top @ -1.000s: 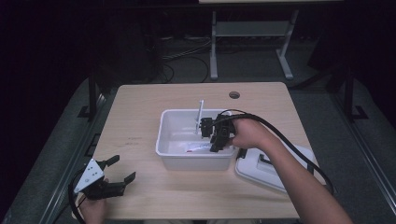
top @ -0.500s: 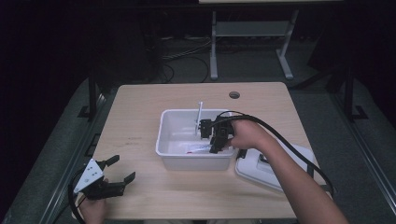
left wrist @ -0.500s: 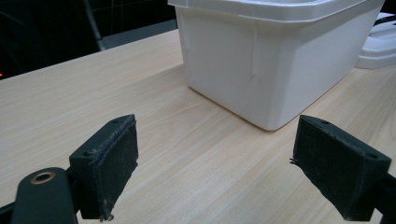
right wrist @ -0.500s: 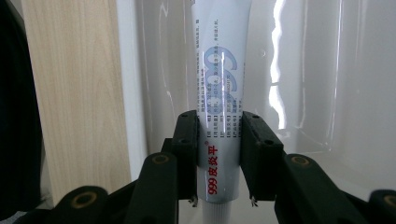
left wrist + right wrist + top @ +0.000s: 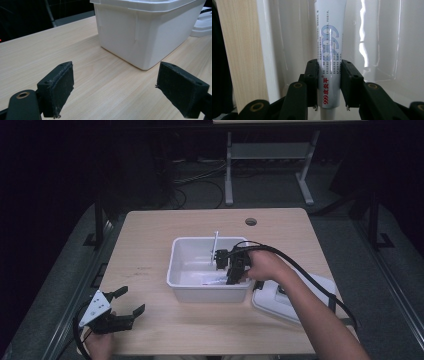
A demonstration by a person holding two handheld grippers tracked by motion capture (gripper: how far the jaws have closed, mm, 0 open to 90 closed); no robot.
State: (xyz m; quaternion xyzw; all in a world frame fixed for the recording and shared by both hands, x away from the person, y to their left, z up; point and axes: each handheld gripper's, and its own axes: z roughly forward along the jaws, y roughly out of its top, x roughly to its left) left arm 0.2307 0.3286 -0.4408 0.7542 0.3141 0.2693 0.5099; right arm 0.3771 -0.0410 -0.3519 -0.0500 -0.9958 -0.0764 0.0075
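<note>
Inside the white bin (image 5: 182, 265), right tongs (image 5: 329, 75) pinch a tube (image 5: 329, 37), cap cropped; left tongs (image 5: 115, 87) gape wide.

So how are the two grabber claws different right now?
The left gripper has its jaws spread wide with nothing between them; the right gripper is clamped on a white tube. The left gripper sits near the table's front left corner, outside the white bin; the right gripper reaches down inside the bin. Both have black jaws and are held by a person's hand.
</note>
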